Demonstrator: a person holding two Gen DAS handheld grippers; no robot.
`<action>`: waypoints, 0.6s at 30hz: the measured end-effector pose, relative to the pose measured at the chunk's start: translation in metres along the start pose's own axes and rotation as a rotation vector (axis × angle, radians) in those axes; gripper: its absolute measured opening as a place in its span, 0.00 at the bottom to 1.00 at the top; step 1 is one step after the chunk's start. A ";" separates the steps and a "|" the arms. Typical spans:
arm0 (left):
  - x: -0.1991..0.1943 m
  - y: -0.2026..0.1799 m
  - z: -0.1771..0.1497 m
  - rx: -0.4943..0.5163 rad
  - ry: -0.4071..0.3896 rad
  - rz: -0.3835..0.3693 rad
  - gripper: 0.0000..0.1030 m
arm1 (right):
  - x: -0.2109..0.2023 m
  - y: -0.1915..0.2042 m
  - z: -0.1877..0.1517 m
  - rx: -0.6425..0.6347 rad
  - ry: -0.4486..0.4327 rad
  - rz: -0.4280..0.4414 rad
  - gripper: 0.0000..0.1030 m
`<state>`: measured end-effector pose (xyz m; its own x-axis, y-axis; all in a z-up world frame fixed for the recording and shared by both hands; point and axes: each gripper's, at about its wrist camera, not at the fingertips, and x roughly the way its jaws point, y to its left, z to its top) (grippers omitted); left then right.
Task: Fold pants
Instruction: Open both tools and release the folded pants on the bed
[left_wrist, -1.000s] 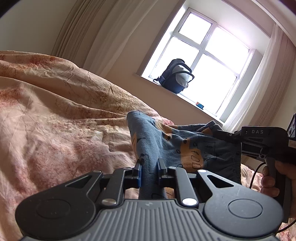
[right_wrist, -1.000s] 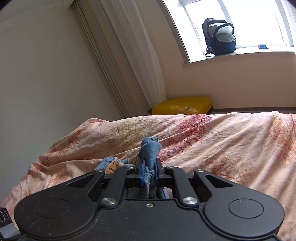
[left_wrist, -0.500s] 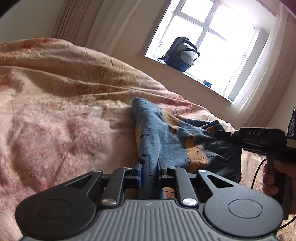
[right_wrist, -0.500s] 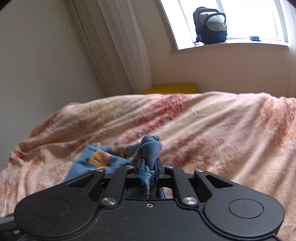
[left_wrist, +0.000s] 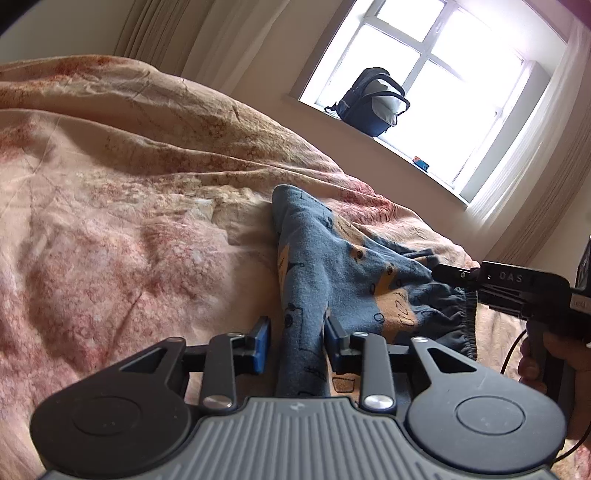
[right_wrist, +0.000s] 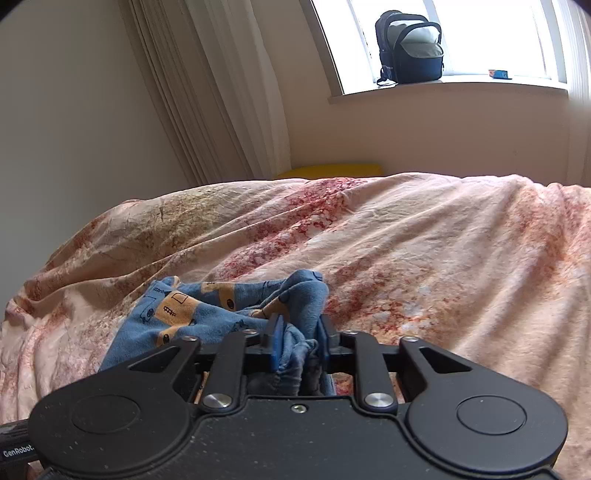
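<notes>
Small blue pants (left_wrist: 332, 266) with orange print lie on the bed. My left gripper (left_wrist: 297, 341) is open, its jaws apart around a fold of the pants that runs between them. In the right wrist view the pants (right_wrist: 207, 314) lie bunched to the left. My right gripper (right_wrist: 299, 341) has its jaws parted a little around the gathered waistband, and I cannot tell if the pads still press it. The right gripper also shows in the left wrist view (left_wrist: 458, 277), at the elastic waistband.
The bed is covered by a wrinkled pink floral duvet (left_wrist: 110, 240). A dark backpack (right_wrist: 410, 48) stands on the windowsill. A yellow object (right_wrist: 332, 170) lies on the floor behind the bed. Curtains (right_wrist: 214, 92) hang beside the window.
Both grippers have come down toward the bed with the pants. The left jaws have opened off the fabric. The right jaws have widened.
</notes>
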<state>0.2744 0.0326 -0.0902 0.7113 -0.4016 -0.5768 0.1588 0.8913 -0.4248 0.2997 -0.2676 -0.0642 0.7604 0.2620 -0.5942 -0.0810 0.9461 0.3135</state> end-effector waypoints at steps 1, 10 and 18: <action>-0.002 0.000 0.001 -0.004 -0.002 0.001 0.42 | -0.003 0.000 0.000 -0.001 -0.002 0.006 0.38; -0.026 -0.009 0.014 0.011 -0.096 0.022 0.97 | -0.037 0.005 -0.003 -0.025 -0.035 -0.017 0.80; -0.038 -0.021 0.017 0.072 -0.148 0.092 1.00 | -0.079 0.017 -0.012 -0.041 -0.095 -0.031 0.99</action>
<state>0.2553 0.0327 -0.0474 0.8169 -0.2874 -0.5001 0.1332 0.9376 -0.3213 0.2311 -0.2700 -0.0208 0.8203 0.2148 -0.5300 -0.0813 0.9611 0.2638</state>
